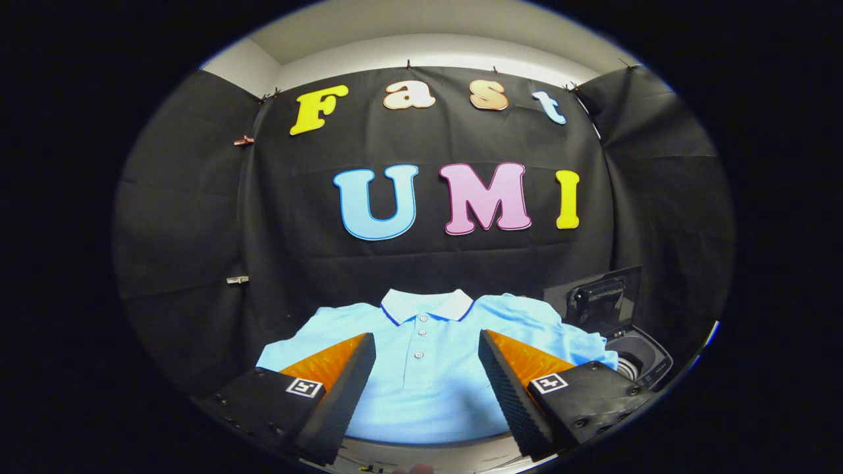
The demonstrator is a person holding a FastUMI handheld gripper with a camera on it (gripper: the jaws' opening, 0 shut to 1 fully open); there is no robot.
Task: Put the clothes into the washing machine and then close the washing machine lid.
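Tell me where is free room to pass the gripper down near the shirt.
The open gripper hangs over the shirt that covers the surface. A bare strip lies below its hem. Right is crowded: the washing machine, lid raised.

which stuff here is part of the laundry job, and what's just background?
Job:
- polo shirt, laid flat just ahead of and between the open tongs, not gripped
- washer, beside the shirt's sleeve, lid up

Background:
- black cloth wall
- clips pinning the cloth
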